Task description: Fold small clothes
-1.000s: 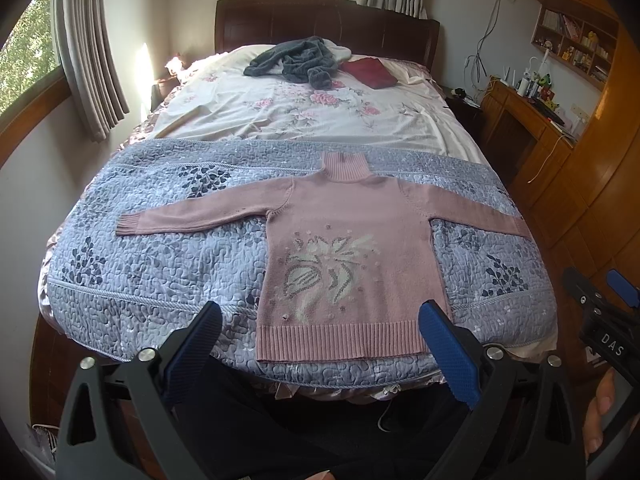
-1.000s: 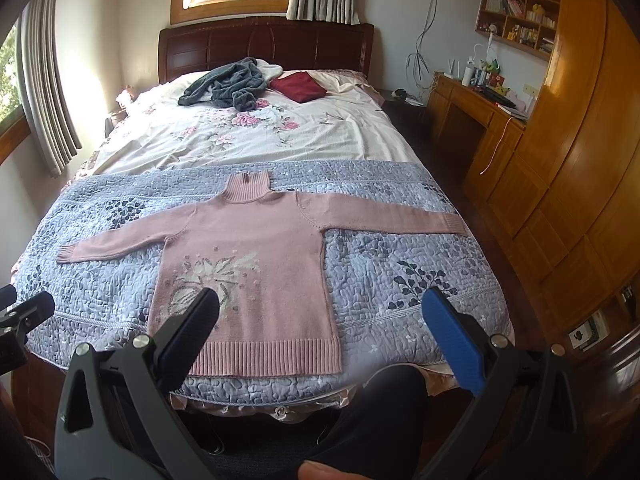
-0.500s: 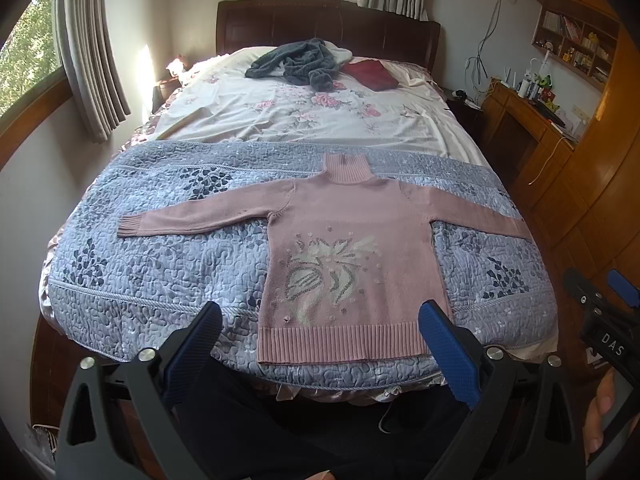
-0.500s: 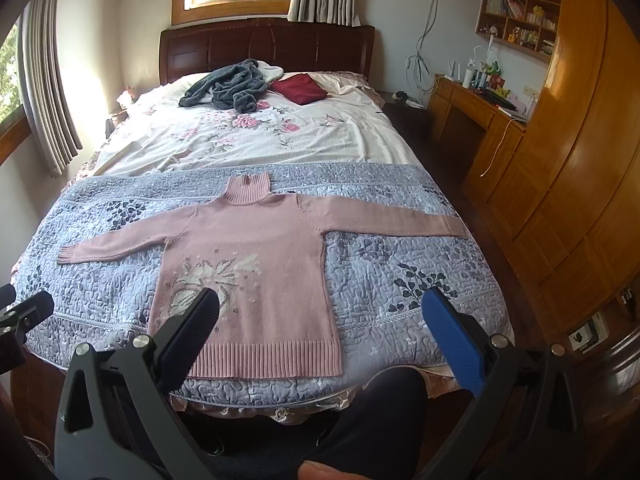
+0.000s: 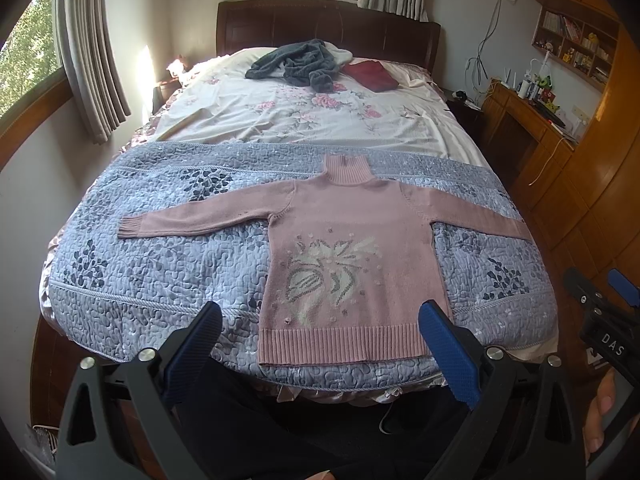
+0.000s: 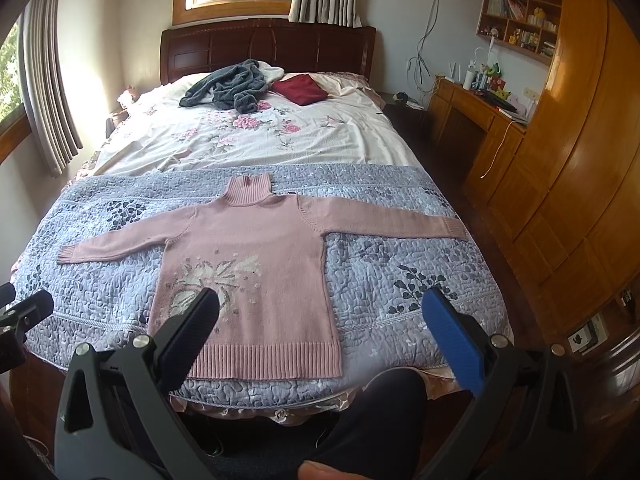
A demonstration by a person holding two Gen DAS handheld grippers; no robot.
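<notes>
Gaping wide, empty — left gripper & right gripper, short of pink sweater.

Both cams sit at the foot of the bed, looking up its length toward the headboard and window, held a bit back from the mattress edge and above it. The left wrist view sits further left, so the pink sweater lands right of centre; the right wrist view has it left of centre. Each frame catches its own blue-padded fingers at the bottom. Shared: whole bed, sweater, curtains, wooden desk side. The dark thing at the left view's right edge is probably the right gripper.
</notes>
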